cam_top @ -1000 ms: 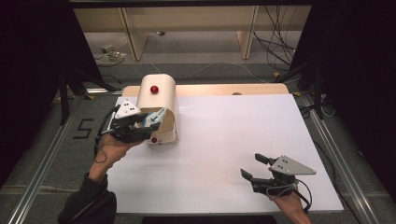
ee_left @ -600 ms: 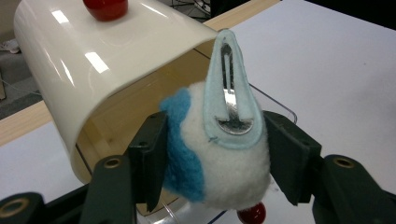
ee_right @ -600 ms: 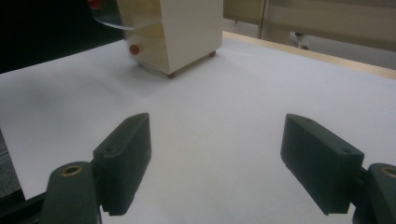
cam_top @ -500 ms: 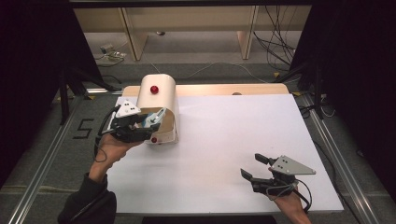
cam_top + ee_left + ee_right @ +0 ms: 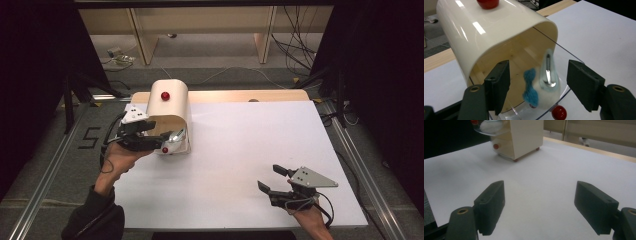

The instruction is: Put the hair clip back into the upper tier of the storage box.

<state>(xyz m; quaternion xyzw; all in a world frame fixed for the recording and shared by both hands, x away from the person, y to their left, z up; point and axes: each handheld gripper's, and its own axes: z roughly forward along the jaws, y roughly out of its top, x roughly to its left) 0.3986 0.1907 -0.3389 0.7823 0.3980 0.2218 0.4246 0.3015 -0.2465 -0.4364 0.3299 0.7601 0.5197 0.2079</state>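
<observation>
Left gripper sits at the mouth of the cream box, far left on the white table. The box is a small bread-bin shape: curved top, red knob on the roof, clear door swung down and open toward the near side, with its own red knob at the lip.

On that door lies a hair clip on a white pad, a blue fuzzy bow beside it. In the left gripper view the jaws have just been opening. They now stand apart on either side of the clip, pads not pressing it. Looks like a release, with the clip parked on the door at the opening, not yet pushed deep inside. My guess is the door serves as a shelf so the item can be dropped without reaching under the curved roof.

Can't tell whether the clip rests flat or leans on the inner wall; it's blurred.

Right gripper idles near right, well apart from the box, jaws wide with nothing between them, pointed across the bare table toward the box. It's likely kept clear so it doesn't crowd the left hand, and it stays free for the door knob later.

Likely next step: back the left gripper out straight, so a jaw doesn't drag the clip off the door edge. The door looks thin and could flex if nudged.
</observation>
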